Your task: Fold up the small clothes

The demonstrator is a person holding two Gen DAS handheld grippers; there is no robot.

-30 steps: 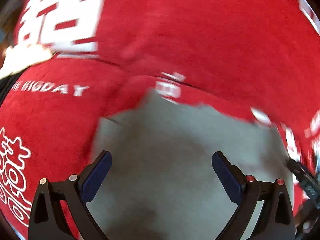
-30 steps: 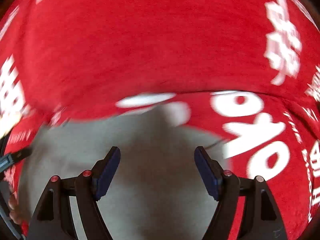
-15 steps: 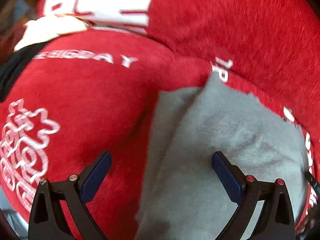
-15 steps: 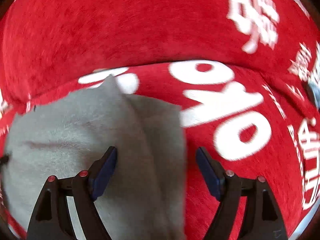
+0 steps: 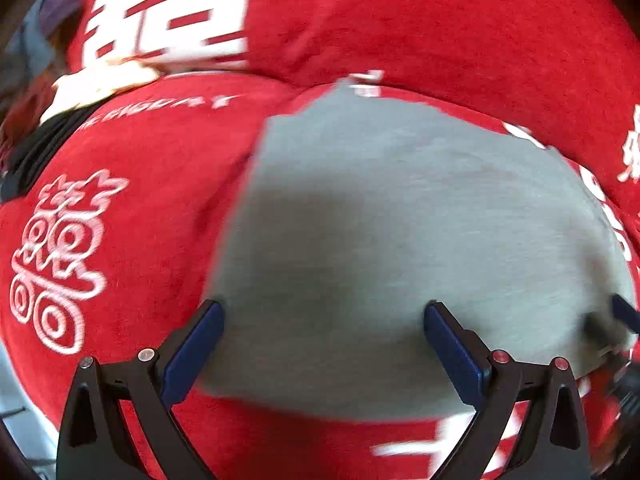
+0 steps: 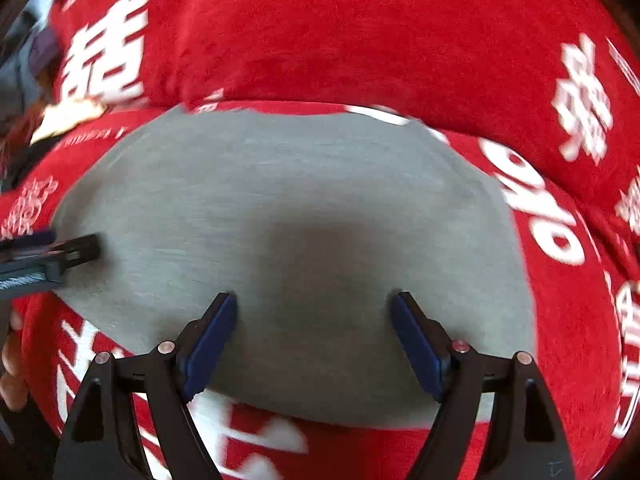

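A small grey garment (image 5: 400,220) lies flat on a red plush cover (image 5: 140,168) with white lettering. It also shows in the right wrist view (image 6: 280,208). My left gripper (image 5: 324,320) is open and empty, its fingers just above the garment's near left part. My right gripper (image 6: 314,312) is open and empty over the garment's near edge. The left gripper's tip (image 6: 76,248) shows at the left of the right wrist view, over the garment's left edge. The right gripper's tip (image 5: 624,316) shows at the right edge of the left wrist view.
The red cover rises into a padded back (image 6: 340,32) behind the garment. A cream and black item (image 5: 80,92) lies at the far left on the cover. The cover's front edge (image 6: 260,440) is just below the garment.
The grey garment looked bunched with a fold ridge half a second ago; it now lies spread flat and wide. Both grippers stay open and have shifted over its near edge.
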